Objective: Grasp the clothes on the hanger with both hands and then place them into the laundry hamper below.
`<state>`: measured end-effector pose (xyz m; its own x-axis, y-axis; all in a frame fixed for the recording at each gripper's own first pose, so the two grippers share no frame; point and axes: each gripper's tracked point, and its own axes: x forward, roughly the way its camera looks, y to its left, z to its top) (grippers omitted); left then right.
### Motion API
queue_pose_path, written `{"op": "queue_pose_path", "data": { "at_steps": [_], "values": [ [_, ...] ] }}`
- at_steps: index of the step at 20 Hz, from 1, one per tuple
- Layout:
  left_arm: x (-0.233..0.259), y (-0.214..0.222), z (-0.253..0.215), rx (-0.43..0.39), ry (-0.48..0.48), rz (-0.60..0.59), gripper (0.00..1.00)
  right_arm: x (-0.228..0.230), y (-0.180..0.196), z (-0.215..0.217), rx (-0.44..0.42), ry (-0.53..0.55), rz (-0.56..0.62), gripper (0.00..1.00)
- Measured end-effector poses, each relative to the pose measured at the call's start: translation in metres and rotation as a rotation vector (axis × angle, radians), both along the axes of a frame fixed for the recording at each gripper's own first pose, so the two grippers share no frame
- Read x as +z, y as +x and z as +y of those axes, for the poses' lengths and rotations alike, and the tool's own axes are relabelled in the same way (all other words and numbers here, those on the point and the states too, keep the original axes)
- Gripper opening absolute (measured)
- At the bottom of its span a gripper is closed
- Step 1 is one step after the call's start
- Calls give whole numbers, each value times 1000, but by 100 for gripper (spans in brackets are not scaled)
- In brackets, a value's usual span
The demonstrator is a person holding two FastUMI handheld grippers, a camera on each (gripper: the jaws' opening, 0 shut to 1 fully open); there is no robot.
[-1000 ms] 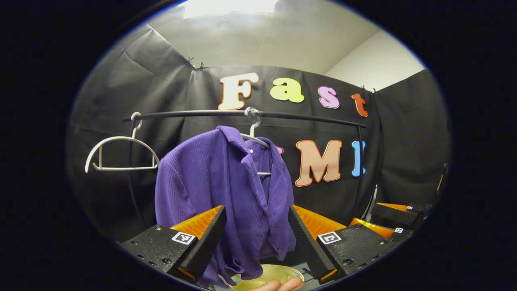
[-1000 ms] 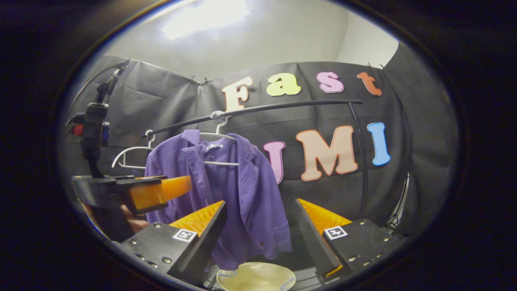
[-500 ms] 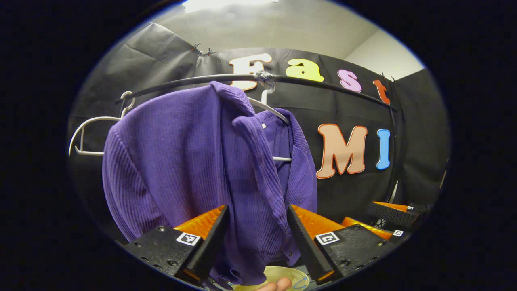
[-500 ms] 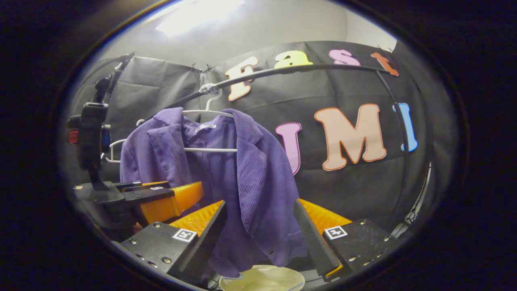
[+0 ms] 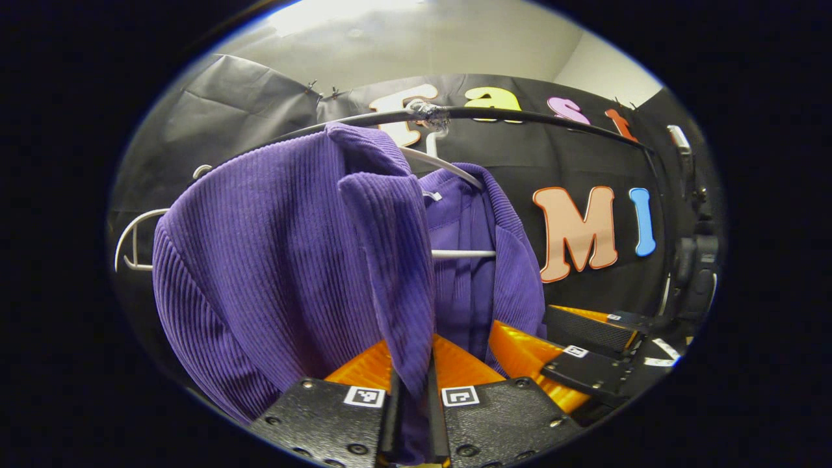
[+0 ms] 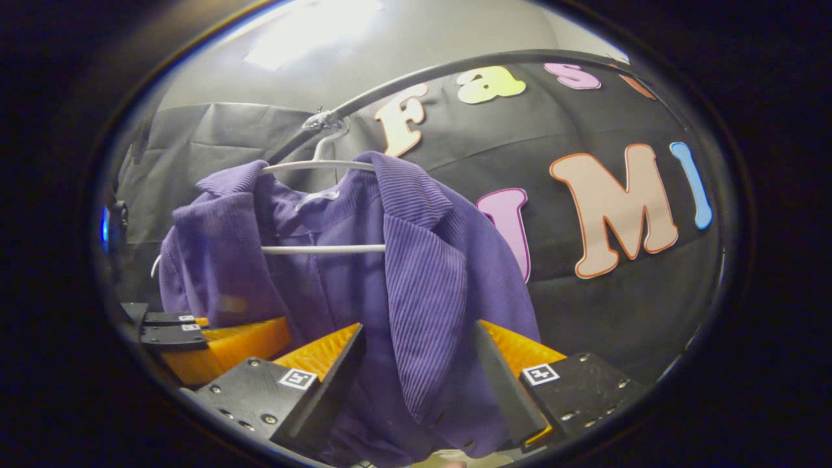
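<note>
A purple ribbed jacket [image 5: 279, 260] hangs on a white hanger [image 5: 463, 253] from the black rail [image 5: 539, 118]. My left gripper [image 5: 413, 383] is shut on the jacket's front edge below the collar, and the cloth runs down between its fingers. In the right gripper view the jacket [image 6: 422, 286] is close, and my right gripper [image 6: 419, 328] stands open with the other front panel hanging between its fingers, not pinched. The right gripper [image 5: 552, 333] also appears low right in the left gripper view. The left gripper [image 6: 214, 333] sits low left in the right gripper view.
An empty white hanger [image 5: 130, 242] hangs further left on the same rail [image 6: 403, 81]. The black booth wall stands close behind the jacket. A pale sliver of something [image 6: 448, 459] peeks out under the jacket's hem.
My left gripper has shut on the jacket's front edge; it was open half a second ago. Both grippers have moved closer to the jacket, and the right one stays open.
</note>
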<state>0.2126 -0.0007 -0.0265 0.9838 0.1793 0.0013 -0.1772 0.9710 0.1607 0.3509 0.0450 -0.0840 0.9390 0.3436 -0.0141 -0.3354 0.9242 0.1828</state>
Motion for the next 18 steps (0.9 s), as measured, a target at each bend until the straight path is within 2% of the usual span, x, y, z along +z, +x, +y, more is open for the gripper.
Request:
{"op": "queue_pose_path", "data": {
  "at_steps": [1, 2, 3, 5, 7, 8, 11, 12, 13, 14, 15, 18],
  "values": [
    [1, 1, 5, 15, 11, -3, 5, -5, 9, 3, 4, -22, 8, 99],
    [4, -3, 6, 24, 38, -8, 4, -9, 20, -1, -19, -54, 15, 95],
    [6, -4, 5, 22, 60, -10, 3, -12, 28, -3, -37, -65, 20, 99],
    [1, -10, -11, -38, 60, 9, 1, -17, 35, 5, -10, -58, 51, 99],
    [7, -17, -15, -73, 42, -1, 0, -18, 37, -4, -54, -32, 64, 38],
    [9, -23, -15, -86, 23, 1, 0, -18, 30, -2, -37, -12, 83, 8],
    [21, -41, -15, -146, -53, -17, 0, -14, 29, -10, -58, -3, 55, 0],
    [25, -47, -14, -170, -63, -16, 0, -13, 21, -11, -53, -3, 58, 6],
    [26, -54, -15, -201, -72, -5, 0, -10, 14, -11, -58, -13, 44, 2],
    [28, -60, -16, -233, -81, 6, 0, -6, 8, -15, -78, -42, 21, 6],
    [30, -66, -14, -257, -91, 15, 0, -3, 3, -19, -93, -66, 4, 1],
    [44, -80, 1, -278, -122, 8, 0, 5, -14, -22, -107, -102, -9, 0]
  ]
}}
